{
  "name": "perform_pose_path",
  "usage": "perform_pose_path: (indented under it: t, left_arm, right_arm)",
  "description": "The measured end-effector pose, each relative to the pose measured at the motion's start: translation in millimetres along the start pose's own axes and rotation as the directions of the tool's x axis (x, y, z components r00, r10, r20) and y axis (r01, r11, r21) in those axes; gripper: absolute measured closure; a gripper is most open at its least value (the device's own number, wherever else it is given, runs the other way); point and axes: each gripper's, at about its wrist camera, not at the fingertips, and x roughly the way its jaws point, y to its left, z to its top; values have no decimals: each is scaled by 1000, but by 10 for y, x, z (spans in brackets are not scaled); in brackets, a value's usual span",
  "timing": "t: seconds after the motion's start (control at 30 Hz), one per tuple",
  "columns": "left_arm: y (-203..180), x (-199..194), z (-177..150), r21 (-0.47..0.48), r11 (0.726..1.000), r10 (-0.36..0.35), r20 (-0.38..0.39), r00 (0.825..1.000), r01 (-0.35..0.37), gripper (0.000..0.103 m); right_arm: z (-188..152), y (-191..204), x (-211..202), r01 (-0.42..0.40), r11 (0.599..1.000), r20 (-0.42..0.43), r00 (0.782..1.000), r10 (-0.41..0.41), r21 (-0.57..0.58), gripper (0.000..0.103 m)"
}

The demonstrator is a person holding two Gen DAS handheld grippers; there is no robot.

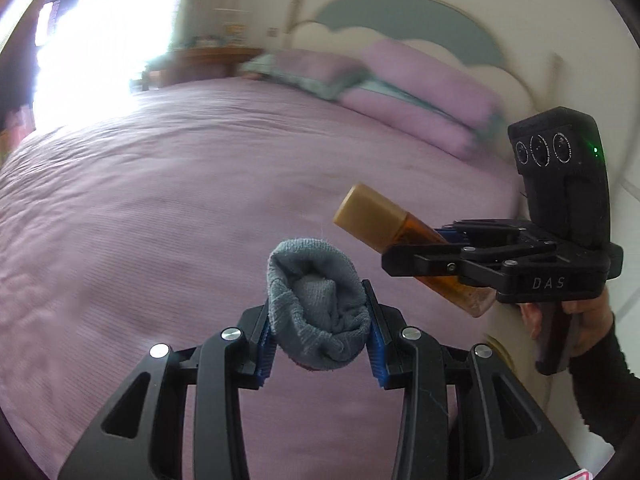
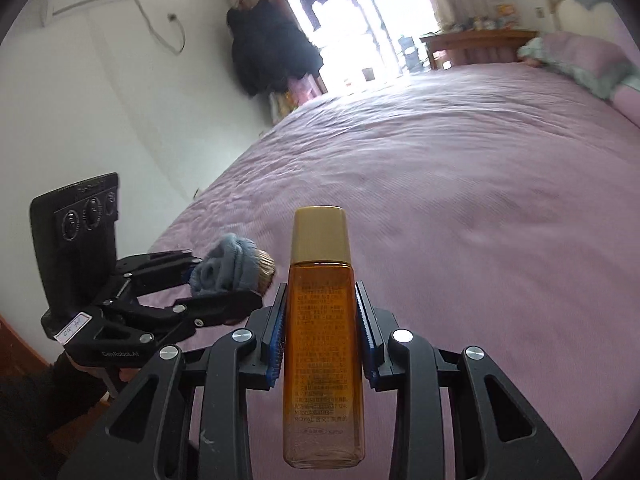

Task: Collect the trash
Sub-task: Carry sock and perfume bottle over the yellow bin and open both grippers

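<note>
My left gripper (image 1: pixel 320 316) is shut on a rolled grey sock (image 1: pixel 318 304) and holds it above the pink bed (image 1: pixel 160 220). It also shows in the right wrist view (image 2: pixel 224 280) at the left, with the sock (image 2: pixel 228 266) in it. My right gripper (image 2: pixel 320 320) is shut on an amber bottle (image 2: pixel 322 340) with a gold cap, held upright between the blue pads. In the left wrist view the right gripper (image 1: pixel 416 252) sits at the right and holds the bottle (image 1: pixel 384 224) tilted, cap toward the upper left.
Pink pillows (image 1: pixel 420 92) and a curved headboard (image 1: pixel 400 20) lie at the far end of the bed. A wooden table (image 2: pixel 476 40) with small items stands by a bright window (image 2: pixel 360 12). Dark clothes (image 2: pixel 272 44) hang on the white wall.
</note>
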Motion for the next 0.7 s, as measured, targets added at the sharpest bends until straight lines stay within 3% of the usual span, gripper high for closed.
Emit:
perform_pose_path:
  t: [0.2,0.33,0.43,0.57,0.6,0.7]
  left_arm:
    - [-1066,256,-342,137,977,-157,-71,985,165,65]
    - [-1726,569,-656,165,938,-279,-168,946,305,65]
    - [-2141,838,-867,169,910,-334,-241,911,378,65]
    - [-2535,1235,-1086,158,884,-374,-329,867,440,65]
    - [-2582,1308,-1124,154,885,-372,-335,866,440,65]
    - [-2817,1710,-1274,116,888,-365,-408,837,445,65]
  right_arm:
    - [-869,-213,-934,128,983,81,987,-139,129,72]
    - [-1453,-417,-1439,197,950,128,964,-233,244,72]
    - [-1942,-615,-1776,266,901,130,936,-326,343,72]
    - [-2572,-883,-1991,375,811,68,891,-449,450,72]
    - [-2686,-934,-2018,380,795,57,887,-458,473,72]
    - [-3100,-1140,-2131,417,721,18,859,-511,553,73]
